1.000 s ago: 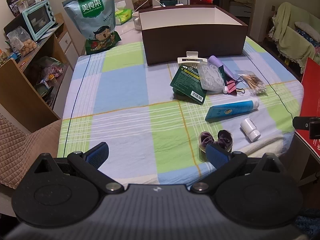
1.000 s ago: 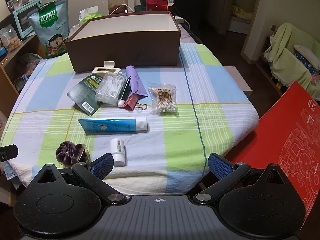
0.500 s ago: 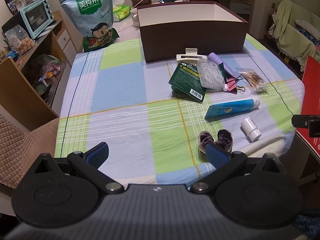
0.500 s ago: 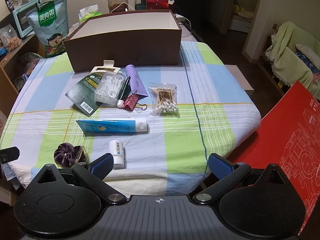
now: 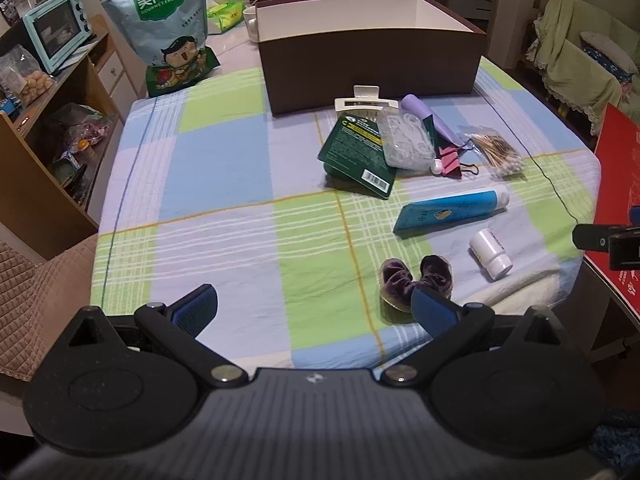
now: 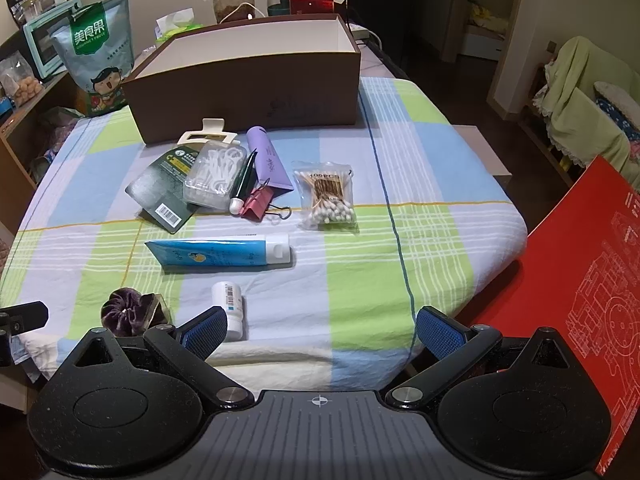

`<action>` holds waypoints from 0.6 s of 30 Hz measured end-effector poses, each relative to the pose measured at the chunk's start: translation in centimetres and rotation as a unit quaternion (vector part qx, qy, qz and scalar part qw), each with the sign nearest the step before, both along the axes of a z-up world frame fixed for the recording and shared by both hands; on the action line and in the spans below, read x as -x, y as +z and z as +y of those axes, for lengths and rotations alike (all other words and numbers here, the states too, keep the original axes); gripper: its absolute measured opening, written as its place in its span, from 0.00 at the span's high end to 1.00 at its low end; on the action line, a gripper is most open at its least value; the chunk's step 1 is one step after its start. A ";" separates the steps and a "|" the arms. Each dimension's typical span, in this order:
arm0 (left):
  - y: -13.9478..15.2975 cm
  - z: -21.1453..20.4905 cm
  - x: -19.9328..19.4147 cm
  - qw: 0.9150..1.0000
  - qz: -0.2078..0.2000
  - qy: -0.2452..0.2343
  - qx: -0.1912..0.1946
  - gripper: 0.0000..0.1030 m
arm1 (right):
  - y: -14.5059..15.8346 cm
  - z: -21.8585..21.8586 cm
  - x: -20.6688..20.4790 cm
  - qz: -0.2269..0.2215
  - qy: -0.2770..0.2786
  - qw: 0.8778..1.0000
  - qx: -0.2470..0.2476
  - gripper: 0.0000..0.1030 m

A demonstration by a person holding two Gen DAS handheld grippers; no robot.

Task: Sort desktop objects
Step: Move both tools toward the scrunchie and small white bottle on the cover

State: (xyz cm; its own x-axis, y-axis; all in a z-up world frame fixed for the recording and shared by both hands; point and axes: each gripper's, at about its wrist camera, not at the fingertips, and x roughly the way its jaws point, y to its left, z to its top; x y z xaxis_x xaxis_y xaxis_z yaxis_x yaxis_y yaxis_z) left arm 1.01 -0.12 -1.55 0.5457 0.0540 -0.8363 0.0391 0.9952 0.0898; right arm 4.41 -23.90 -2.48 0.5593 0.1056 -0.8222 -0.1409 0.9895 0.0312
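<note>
A brown open box (image 5: 372, 56) (image 6: 248, 92) stands at the back of the checked tablecloth. In front of it lie a cream hair claw (image 6: 208, 134), a dark green packet (image 5: 358, 156) (image 6: 164, 192), a clear floss-pick case (image 6: 214, 178), a purple tube (image 6: 268, 160), a pink binder clip (image 6: 258, 202) and a bag of cotton swabs (image 5: 496, 152) (image 6: 328, 196). Nearer are a blue tube (image 5: 448, 210) (image 6: 218, 256), a small white bottle (image 5: 490, 254) (image 6: 230, 310) and a purple scrunchie (image 5: 414, 278) (image 6: 128, 312). My left gripper (image 5: 314, 304) and right gripper (image 6: 320, 330) hover open and empty at the near edge.
A snack bag (image 5: 168, 28) stands at the back left beside a shelf with a teal oven (image 5: 54, 32). Jars and a red box (image 6: 312, 2) sit behind the brown box. A red board (image 6: 580, 280) leans at the table's right side.
Both grippers have edged forward toward the table, so the objects look slightly nearer. Nothing on the table has moved, and both grippers stay open.
</note>
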 end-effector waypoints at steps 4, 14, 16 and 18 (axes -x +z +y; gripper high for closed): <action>-0.3 -0.2 -0.4 1.000 0.003 -0.004 0.004 0.01 | -0.2 -0.3 -0.3 0.002 0.000 1.000 -0.011 0.00; -1.2 -0.5 -1.0 1.000 0.004 -0.018 0.014 0.01 | -0.8 -1.1 -1.1 0.014 0.000 0.999 -0.048 0.00; -1.5 -0.5 -1.0 1.000 0.006 -0.021 0.018 0.01 | -1.0 -1.1 -1.3 0.015 -0.001 0.999 -0.050 0.00; -1.8 -0.5 -1.2 0.999 0.010 -0.023 0.023 0.01 | -1.2 -1.1 -1.4 0.017 0.001 0.999 -0.048 0.00</action>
State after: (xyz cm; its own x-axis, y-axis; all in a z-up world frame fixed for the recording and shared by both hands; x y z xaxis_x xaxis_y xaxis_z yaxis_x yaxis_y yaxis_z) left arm 2.20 -0.58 -3.34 0.5303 -0.0090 -0.8478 0.0863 0.9953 0.0433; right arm 5.82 -24.98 -3.70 0.5309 0.1857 -0.8268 -0.1402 0.9815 0.1305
